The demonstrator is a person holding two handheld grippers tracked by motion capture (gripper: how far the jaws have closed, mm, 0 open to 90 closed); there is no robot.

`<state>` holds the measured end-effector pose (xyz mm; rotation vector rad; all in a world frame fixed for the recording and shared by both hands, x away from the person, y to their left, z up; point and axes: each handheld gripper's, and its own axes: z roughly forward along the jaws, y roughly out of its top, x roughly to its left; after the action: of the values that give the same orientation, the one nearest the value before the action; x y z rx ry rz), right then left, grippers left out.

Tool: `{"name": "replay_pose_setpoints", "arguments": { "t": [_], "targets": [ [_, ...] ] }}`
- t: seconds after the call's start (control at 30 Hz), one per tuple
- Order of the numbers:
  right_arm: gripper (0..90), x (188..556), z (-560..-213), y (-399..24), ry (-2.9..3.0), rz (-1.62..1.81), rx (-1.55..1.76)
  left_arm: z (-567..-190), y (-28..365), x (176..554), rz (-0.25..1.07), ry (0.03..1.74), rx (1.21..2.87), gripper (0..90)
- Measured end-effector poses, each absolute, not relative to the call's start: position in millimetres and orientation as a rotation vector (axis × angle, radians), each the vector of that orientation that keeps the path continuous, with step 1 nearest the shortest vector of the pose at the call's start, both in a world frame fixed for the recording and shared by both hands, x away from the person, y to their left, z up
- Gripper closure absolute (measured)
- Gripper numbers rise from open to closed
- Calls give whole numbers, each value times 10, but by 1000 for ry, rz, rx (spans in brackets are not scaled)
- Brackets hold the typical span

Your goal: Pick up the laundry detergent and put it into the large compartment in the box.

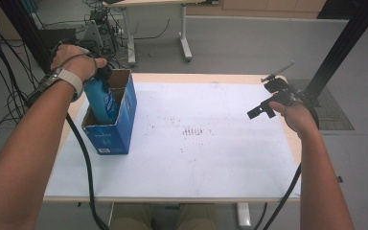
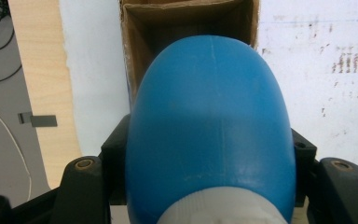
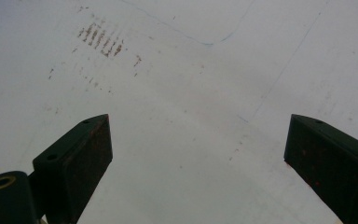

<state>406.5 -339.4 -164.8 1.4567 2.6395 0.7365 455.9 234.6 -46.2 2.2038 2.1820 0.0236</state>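
The main risk, as I judged it, was the bottle [image 1: 100,98] catching on the box [image 1: 112,134] rim or its inner wall on the way down. The carton was light and open-topped, so a skewed bottle could tip it or push it along the bench [image 1: 196,158]. A second risk was slip: the plastic looked smooth and rounded, and the hold was high up near the white neck.

Nearest the person, the left gripper [image 2: 205,186] was clamped on the blue bottle just below its neck, a black jaw pressing each side. From there the bottle hung base-first, its lower part already inside the box mouth [image 2: 186,23]. In the high view it leaned a little against the carton's near compartment, with the left hand [image 1: 74,60] above it. I could not tell whether the base had reached the bottom.

Farther right, well apart from the box, the right gripper [image 3: 198,158] hovered over the white sheet with its jaws spread wide and nothing between them. Beyond lay faint brown marks [image 3: 102,39] on the sheet.
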Motion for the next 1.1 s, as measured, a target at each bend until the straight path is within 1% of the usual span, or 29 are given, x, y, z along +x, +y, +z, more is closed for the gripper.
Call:
{"name": "replay_pose_setpoints", "arguments": {
  "t": [0.87,1.1],
  "targets": [
    [74,4071,-1703,-3406,2641,735,1468,-849,2277,4621,33,2170,2237,385],
    [74,4080,-1717,-3403,2643,731,1470,-952,2228,4633,59,2166,2258,385]
  ]
}}
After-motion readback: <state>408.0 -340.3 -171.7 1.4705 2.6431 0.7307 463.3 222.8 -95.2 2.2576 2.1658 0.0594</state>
